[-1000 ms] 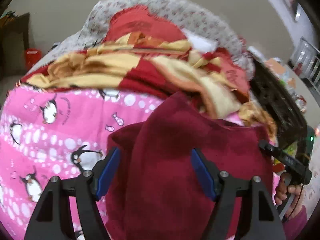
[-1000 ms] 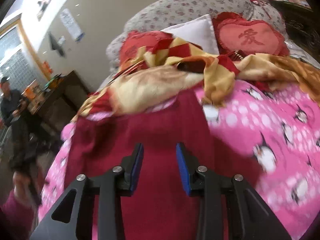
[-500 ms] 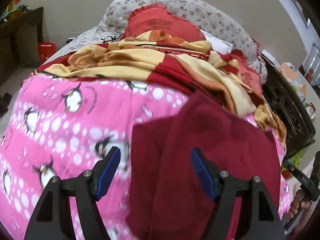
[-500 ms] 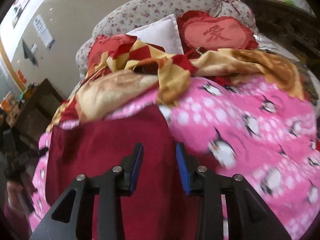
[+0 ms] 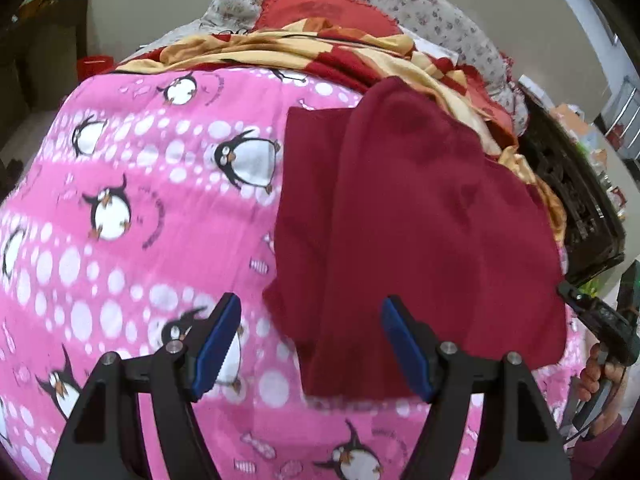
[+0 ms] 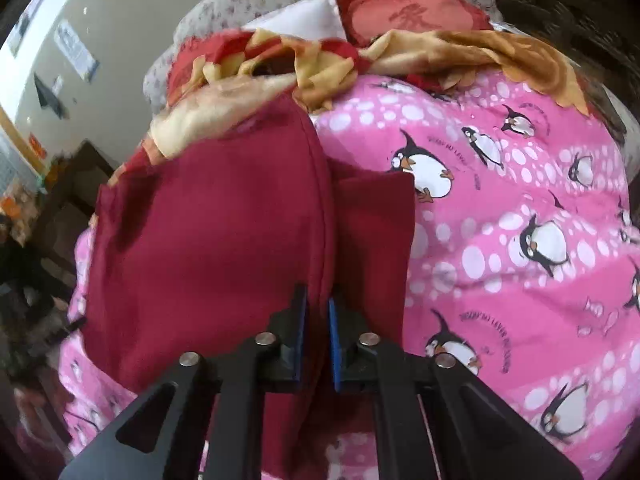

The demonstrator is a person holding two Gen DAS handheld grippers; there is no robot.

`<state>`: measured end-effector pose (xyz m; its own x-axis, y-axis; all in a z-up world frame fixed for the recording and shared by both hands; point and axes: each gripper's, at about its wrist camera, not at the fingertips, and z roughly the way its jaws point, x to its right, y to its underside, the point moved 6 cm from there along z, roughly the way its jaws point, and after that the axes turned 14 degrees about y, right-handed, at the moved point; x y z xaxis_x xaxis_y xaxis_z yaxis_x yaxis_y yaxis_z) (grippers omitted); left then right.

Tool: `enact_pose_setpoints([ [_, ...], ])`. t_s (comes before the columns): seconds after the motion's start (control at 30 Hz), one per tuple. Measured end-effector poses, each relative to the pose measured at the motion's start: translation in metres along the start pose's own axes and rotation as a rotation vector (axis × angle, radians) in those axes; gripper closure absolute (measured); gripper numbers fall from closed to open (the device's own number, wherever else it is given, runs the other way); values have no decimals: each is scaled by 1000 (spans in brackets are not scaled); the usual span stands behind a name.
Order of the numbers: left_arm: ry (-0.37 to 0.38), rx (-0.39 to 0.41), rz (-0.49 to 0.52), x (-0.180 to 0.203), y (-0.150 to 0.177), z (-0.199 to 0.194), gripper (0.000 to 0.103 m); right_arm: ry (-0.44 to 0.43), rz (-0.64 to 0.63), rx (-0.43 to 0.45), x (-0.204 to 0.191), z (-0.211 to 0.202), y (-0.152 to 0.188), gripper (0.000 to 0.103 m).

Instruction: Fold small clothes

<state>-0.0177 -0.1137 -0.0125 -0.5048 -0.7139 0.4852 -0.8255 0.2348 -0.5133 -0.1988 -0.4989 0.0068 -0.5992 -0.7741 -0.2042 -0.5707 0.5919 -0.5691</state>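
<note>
A dark red garment (image 5: 404, 216) lies partly folded on a pink penguin-print blanket (image 5: 120, 184), one layer laid over another. My left gripper (image 5: 310, 346) is open and empty, its blue pads just above the garment's near edge. In the right wrist view my right gripper (image 6: 317, 334) is shut on a raised fold of the dark red garment (image 6: 208, 232), its pads pinching the fold's edge. The right gripper also shows at the far right of the left wrist view (image 5: 596, 316).
A rumpled red and yellow checked blanket (image 5: 320, 48) and a red heart cushion (image 6: 412, 16) lie at the bed's head against a floral headboard (image 5: 420, 4). Dark furniture (image 5: 572, 200) stands right of the bed. The pink blanket (image 6: 520, 220) spreads right of the garment.
My right gripper has closed on the garment's fold. My left gripper stayed open and drew back toward the near edge, so more of the pink blanket shows.
</note>
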Motion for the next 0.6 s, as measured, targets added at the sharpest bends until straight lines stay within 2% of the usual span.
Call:
enact_pose_setpoints([
  [0.07, 6, 14, 14, -1, 3, -6, 26, -21, -6, 35, -1, -20, 9, 66],
  [0.13, 20, 21, 26, 0, 5, -6, 27, -21, -32, 25, -6, -26, 23, 61],
  [0.2, 37, 13, 18, 1, 5, -2, 28, -1, -76, -17, -12, -22, 39, 61],
  [0.23, 56, 11, 15, 3, 5, 1, 34, 12, -96, -30, -14, -18, 45, 61],
  [0.27, 71, 5, 17, 4, 5, 4, 51, 27, -115, -38, -17, -13, 51, 62],
  [0.3, 77, -13, 28, 6, 6, 9, 64, 44, -127, -39, -18, -9, 55, 64],
  [0.33, 60, -41, 50, 7, 8, 15, 75, 46, -130, -30, -19, -9, 57, 81],
  [0.37, 45, -45, 70, 8, 9, 16, 80, 27, -129, -30, -22, -8, 57, 102],
  [0.43, 44, -49, 96, 11, 11, 12, 93, 11, -109, -30, -20, -11, 55, 102],
  [0.53, 112, -56, 79, 11, 10, -6, 95, -61, -65, -7, -15, -36, 49, 102],
  [0.6, 104, -62, 94, 9, 13, -12, 95, -98, -49, -12, -9, -45, 49, 102],
])
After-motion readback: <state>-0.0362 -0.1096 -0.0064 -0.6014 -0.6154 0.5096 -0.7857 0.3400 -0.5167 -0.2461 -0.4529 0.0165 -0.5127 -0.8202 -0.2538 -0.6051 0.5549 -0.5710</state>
